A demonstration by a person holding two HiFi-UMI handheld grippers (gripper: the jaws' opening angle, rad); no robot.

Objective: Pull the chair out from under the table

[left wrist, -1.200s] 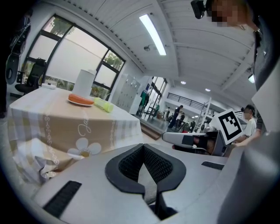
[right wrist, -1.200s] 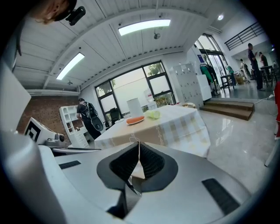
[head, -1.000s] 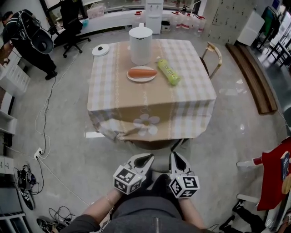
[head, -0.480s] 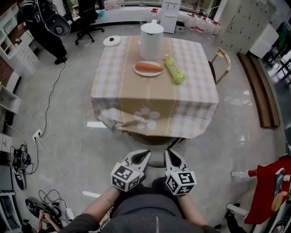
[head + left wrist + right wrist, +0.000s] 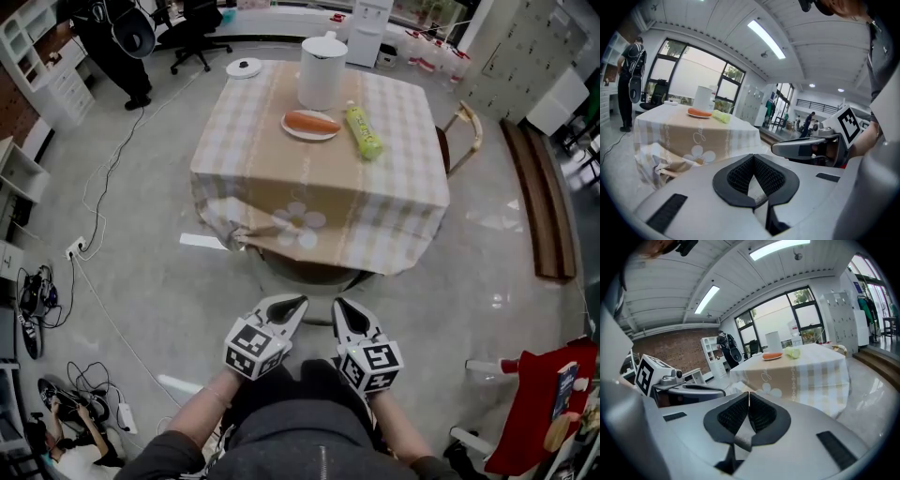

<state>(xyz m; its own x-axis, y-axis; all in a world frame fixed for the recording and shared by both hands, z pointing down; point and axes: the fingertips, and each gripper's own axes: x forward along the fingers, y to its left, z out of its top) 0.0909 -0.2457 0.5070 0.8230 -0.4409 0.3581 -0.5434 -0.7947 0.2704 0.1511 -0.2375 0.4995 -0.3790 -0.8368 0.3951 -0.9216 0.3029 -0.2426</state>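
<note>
Tongs first: left gripper (image 5: 301, 302) has its ridged pads pressed together with nothing between them, and right gripper (image 5: 337, 304) reads the same in its own view, closed and empty. I hold both side by side just in front of my lap, tips angled down toward the table (image 5: 408, 141), short of its near edge and touching nothing. Chair (image 5: 302, 273) sits tucked under that near edge. I see only a dark curved strip of it below the hanging checked cloth (image 5: 375, 239), under the cloth's flower print, and cannot make out more of its shape. On top are a white jug (image 5: 322, 73) at the far side and a plate (image 5: 309, 137) carrying an orange oblong item (image 5: 312, 121) just nearer. A green bottle (image 5: 363, 131) lies on its side beside the plate, and a white lid (image 5: 244, 67) is at the far left corner. A wooden chair (image 5: 467, 131) stands at the table's right side. Cables (image 5: 94, 211) trail over the floor at left, and a person (image 5: 117, 42) stands beyond them.
</note>
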